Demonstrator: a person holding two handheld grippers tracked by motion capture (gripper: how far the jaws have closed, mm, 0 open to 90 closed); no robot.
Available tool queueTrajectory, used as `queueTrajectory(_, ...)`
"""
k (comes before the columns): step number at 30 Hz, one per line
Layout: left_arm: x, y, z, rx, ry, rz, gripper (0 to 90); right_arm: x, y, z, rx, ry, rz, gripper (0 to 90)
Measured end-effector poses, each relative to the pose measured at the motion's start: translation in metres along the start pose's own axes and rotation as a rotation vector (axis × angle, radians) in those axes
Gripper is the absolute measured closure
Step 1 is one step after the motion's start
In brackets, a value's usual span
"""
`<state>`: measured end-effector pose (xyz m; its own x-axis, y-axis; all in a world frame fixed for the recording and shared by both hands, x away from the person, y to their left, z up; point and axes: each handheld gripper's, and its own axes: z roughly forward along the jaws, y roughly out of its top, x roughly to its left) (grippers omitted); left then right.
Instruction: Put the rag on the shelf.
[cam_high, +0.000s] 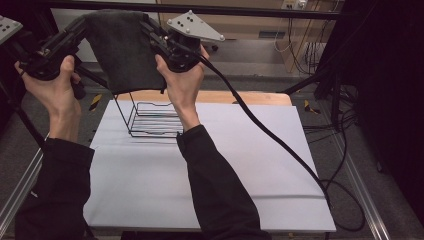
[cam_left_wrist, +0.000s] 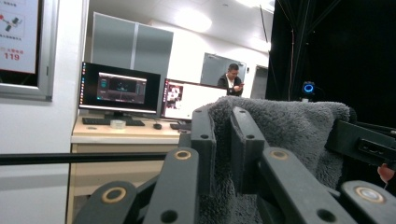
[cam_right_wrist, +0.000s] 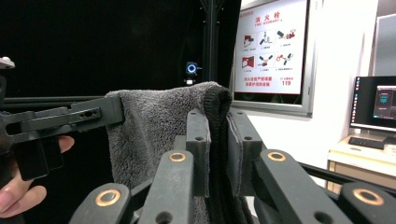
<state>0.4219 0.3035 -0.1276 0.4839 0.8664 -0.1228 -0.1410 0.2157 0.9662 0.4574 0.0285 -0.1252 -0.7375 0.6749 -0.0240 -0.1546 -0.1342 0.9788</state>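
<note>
Left gripper (cam_high: 75, 27): jaws clamped on one top corner of grey towel (cam_high: 122, 50). Towel: soft, light, limp; best held by corners; hangs above wire rack (cam_high: 150, 120), top edge level, length dropping downward. Right gripper (cam_high: 152, 32): jaws pinched on the other corner.

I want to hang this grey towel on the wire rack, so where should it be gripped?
Grip the grey towel at its two top corners, one gripper from each side, as the left gripper and right gripper do: it then hangs flat and spread above the wire rack.
</note>
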Motion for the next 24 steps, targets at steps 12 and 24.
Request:
queueTrajectory(12,0.006,0.009,0.020,0.009,0.011,0.007,81.1,-0.015,0.007,0.014,-0.010,-0.007,-0.016,81.2)
queueTrajectory(24,0.016,0.013,0.044,0.025,0.028,-0.001,81.1,-0.030,0.011,0.034,0.003,-0.028,-0.027,81.3)
